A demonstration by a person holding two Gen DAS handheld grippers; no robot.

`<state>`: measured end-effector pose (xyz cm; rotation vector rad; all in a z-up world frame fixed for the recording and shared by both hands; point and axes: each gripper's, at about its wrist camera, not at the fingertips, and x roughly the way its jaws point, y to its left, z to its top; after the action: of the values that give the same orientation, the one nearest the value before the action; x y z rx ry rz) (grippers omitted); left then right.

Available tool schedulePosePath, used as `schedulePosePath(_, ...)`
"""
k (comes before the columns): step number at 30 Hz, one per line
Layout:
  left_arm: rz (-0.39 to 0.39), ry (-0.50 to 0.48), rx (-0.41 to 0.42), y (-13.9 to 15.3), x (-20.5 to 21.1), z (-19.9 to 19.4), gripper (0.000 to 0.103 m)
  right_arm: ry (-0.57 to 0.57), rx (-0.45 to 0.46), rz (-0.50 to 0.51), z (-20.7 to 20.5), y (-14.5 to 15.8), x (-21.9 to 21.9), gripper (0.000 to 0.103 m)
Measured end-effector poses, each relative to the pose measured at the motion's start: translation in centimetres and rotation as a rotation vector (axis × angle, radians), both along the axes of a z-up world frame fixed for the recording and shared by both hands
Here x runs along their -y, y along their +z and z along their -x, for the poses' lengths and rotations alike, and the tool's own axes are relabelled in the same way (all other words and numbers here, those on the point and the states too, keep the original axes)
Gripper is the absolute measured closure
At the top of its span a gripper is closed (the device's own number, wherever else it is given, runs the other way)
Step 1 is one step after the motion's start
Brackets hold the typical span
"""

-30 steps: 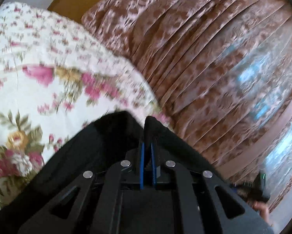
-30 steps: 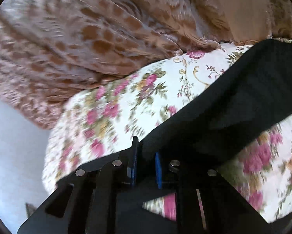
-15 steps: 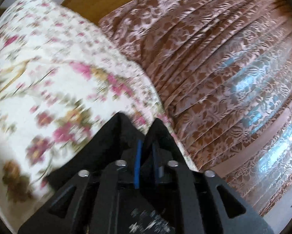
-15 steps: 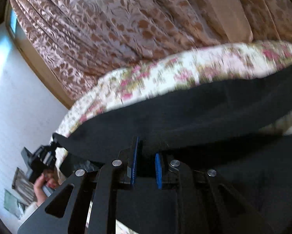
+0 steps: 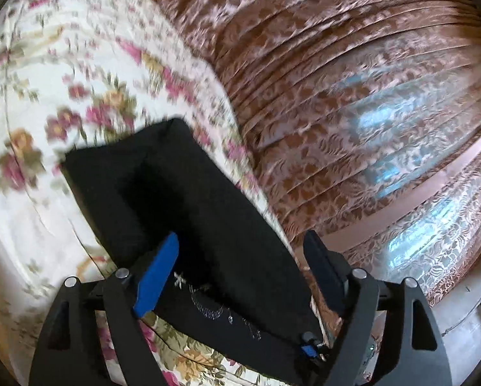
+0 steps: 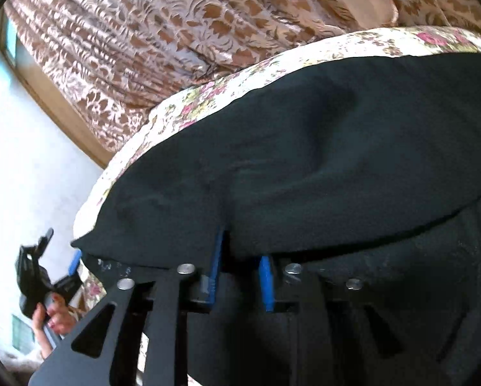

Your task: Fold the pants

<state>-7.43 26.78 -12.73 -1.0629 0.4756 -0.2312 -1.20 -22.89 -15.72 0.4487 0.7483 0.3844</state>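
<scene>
The black pants lie on a bed with a flowery cover, close to the edge of the bed that runs along the brown patterned curtain. In the left wrist view the pants look like a flat folded strip that runs from the near edge of the bed up toward the middle, with one square corner at the far end. The left gripper hangs just above this strip with its two fingers spread wide apart, and nothing is between them. One blue finger pad sits over the left side of the strip, and the other finger is past the edge of the bed, in front of the curtain. In the right wrist view the pants fill most of the picture and hide a lot of the cover. The right gripper has its fingers pinched on a fold of the black cloth. To the left, past the corner of the bed, a hand holds the other gripper against a white wall.
</scene>
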Motion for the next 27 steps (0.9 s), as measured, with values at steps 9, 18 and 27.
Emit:
schedulePosePath(9,-0.052,-0.002,-0.135,-0.7,1.3,-3.8,0.065,-0.219,-0.010,-0.143,0.8,0.7,7.0,0.057)
schedulePosePath(18,-0.071,0.025,-0.177,-0.5,0.4,-4.7,0.097,-0.414,-0.050,-0.344,-0.7,-0.3,14.3,0.058)
schedulePosePath(27,-0.136,0.026,-0.046,6.5,-0.8,-5.3,0.098,-0.418,0.112,-0.303,0.0,6.1,15.8,0.092)
